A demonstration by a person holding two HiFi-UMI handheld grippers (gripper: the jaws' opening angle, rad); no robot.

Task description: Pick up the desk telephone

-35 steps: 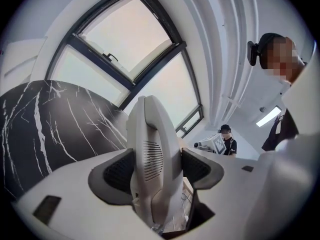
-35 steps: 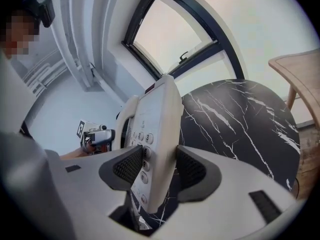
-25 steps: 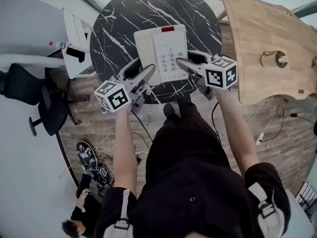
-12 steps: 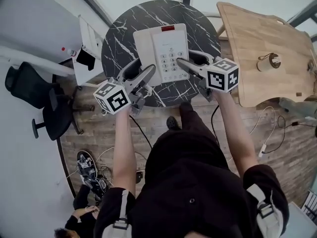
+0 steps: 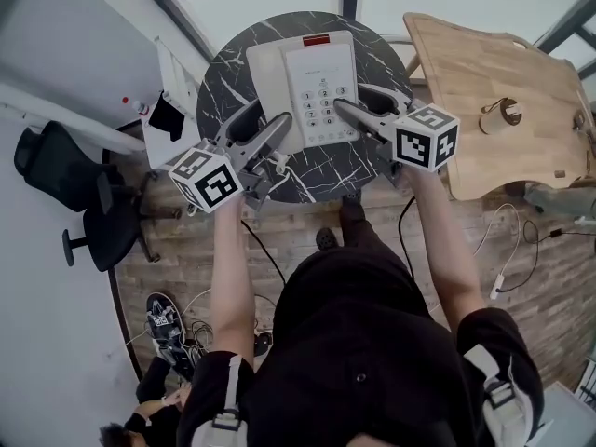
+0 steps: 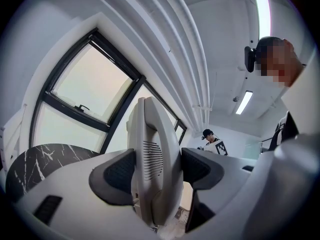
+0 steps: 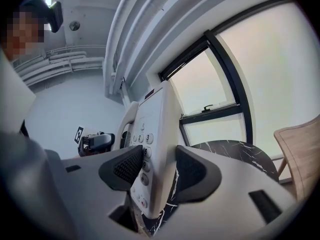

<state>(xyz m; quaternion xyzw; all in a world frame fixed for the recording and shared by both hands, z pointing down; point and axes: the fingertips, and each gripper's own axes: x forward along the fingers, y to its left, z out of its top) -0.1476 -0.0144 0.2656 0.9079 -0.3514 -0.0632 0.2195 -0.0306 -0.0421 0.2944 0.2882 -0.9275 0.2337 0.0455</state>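
Telephone (image 5: 312, 82) keys (image 7: 146, 152) read 3, 6; left hand-held gripper (image 6: 152, 170), right hand-held gripper (image 7: 154, 170) clamp it.

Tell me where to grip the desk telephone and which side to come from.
Take the desk telephone by its two long side edges: left hand-held gripper over the handset edge, right hand-held gripper over the keypad edge, both coming in from the near end. The body is a broad flat slab, too wide for one grip but thin at its edges.
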